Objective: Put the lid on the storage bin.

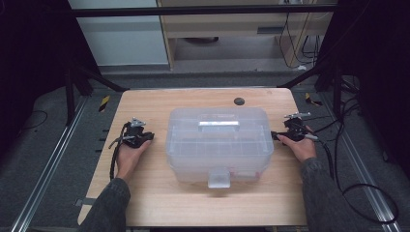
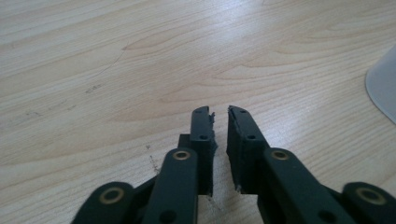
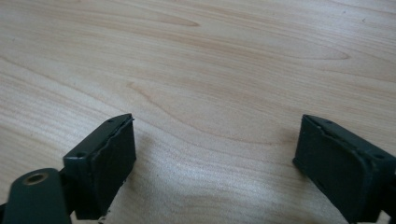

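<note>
A clear plastic storage box with a lid, a top handle and a front latch stands in the middle of the wooden table. My left gripper rests on the table just left of the box and points toward it. Its jaws are nearly together with only a thin slit and nothing between them. A pale corner of the box sits at the right edge of the left gripper view. My right gripper lies at the box's right side, its jaws wide open over bare wood.
A small black round cap sits in the table behind the box. Cables trail off the right side onto the floor. Metal rails run along both sides of the table. Bare wood lies in front of the box.
</note>
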